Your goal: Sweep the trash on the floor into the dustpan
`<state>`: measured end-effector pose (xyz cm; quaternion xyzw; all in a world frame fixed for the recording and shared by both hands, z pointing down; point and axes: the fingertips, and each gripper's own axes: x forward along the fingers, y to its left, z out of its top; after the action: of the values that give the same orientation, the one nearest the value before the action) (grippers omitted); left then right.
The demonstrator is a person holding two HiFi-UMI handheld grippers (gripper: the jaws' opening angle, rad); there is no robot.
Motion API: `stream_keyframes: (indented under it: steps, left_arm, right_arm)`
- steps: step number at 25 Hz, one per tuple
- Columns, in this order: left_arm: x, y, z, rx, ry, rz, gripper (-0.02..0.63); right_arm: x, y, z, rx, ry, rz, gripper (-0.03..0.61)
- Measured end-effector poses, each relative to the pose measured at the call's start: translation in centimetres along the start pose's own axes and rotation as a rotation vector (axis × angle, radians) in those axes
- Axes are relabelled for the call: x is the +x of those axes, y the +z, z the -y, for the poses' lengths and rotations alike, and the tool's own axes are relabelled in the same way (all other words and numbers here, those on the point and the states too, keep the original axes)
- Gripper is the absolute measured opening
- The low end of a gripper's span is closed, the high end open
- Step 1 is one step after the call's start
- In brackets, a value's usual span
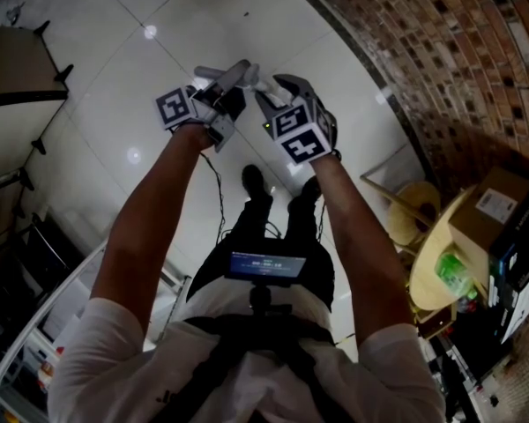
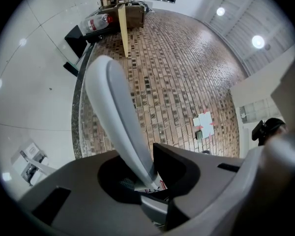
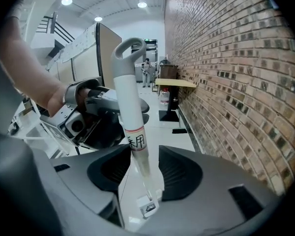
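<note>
Left gripper [image 2: 148, 177]: clenched on the grey-white handle [image 2: 115, 107], which runs out from between its jaws.
Right gripper [image 3: 137, 167]: released. Its jaws stand apart on either side of the handle with a gap on each side, and the pads are not pressing.
Order along the handle: the right gripper is lower. The left gripper is further up, nearer the handle's loop end [image 3: 130, 48].
Label [image 3: 136, 140]: on the handle, just above the right gripper's jaws.
Floor [image 1: 159, 60]: white tiles, below the handle.
Brick wall [image 1: 441, 51]: to the right of the handle, well apart.

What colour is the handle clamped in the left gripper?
The handle is light grey, shown best in the left gripper view.
</note>
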<state>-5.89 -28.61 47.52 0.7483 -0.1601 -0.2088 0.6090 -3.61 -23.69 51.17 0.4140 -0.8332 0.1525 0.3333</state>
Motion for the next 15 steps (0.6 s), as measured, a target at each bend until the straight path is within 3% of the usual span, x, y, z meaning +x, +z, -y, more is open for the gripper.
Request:
stream_keyframes:
  steps: [10, 15]
  left_arm:
    - [-0.57, 0.40, -0.29, 0.073, 0.027, -0.033, 0.144]
    - [-0.81, 0.11, 0.18, 0.137, 0.039, -0.064, 0.216]
  right_arm:
    - [0.74, -0.21, -0.60, -0.009, 0.019, -0.017, 0.224]
    - [0.70, -0.14, -0.37, 0.013, 0.010, -0.011, 0.296]
